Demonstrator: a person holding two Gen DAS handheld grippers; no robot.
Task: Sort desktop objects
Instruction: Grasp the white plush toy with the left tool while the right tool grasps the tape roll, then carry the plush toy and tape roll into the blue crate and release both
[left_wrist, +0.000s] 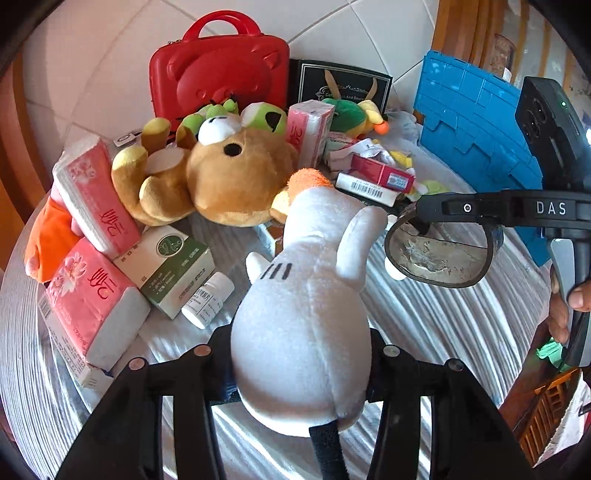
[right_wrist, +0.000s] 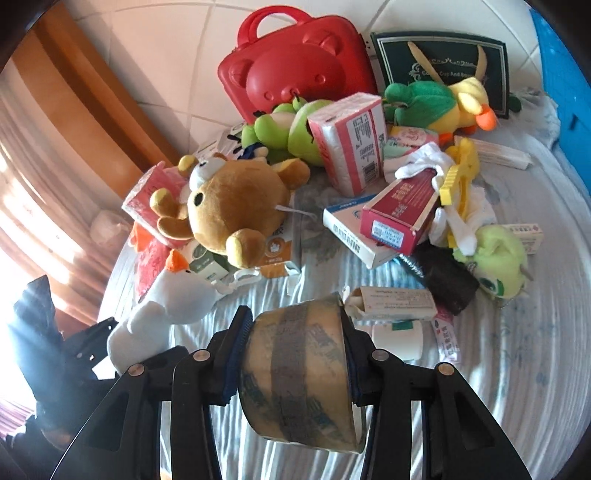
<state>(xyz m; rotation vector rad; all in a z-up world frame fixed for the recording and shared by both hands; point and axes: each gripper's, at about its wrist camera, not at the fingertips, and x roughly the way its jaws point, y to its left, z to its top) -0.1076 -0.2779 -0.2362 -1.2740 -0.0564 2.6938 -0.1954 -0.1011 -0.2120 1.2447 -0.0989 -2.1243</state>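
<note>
Both grippers are full: the left gripper (left_wrist: 299, 373) clamps the white plush (left_wrist: 306, 306), its long axis pointing ahead toward the bear (left_wrist: 229, 177), while the right gripper (right_wrist: 291, 365) grips the tape roll (right_wrist: 299, 373) just beside it.

bare cloth (right_wrist: 498, 350) near right, clutter heap (right_wrist: 258, 199) blocking beyond

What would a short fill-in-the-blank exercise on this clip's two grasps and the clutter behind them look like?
1. The left hand-held gripper is shut on a white ____.
2. The right hand-held gripper is shut on a roll of ____.
3. The carry case standing at the back is ____ in colour.
4. The brown teddy bear lies on the ____.

Missing words: plush toy; tape; red; table
</note>
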